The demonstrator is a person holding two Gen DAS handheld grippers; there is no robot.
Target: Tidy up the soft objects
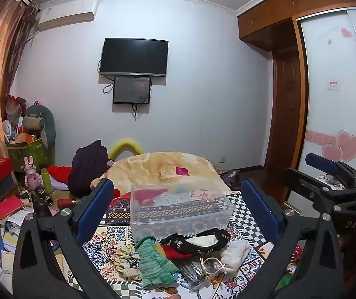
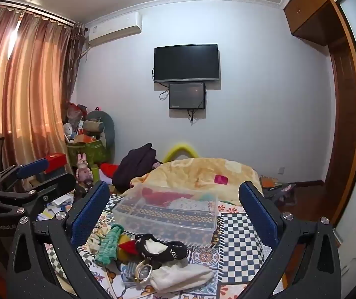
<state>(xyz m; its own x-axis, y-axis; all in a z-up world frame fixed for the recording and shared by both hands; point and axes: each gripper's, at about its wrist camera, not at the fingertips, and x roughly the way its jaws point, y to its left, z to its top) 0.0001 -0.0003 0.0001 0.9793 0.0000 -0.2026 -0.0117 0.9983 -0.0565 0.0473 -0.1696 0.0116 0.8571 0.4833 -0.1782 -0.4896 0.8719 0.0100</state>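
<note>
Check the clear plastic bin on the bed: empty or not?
Not empty. The clear bin has no lid on and holds some red and pale fabric at its far end; the near part looks bare.

Green sock (image 1: 154,261), black slipper (image 2: 163,248)

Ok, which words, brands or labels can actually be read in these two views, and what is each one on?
"DAS": on the right gripper's black frame, seen from the left wrist.
"GenRobot.AI", faint: on the left gripper's black frame, seen from the right wrist.
Pink sign on the wardrobe door: too blurred to read.
Air conditioner sticker: too small to read.
</note>
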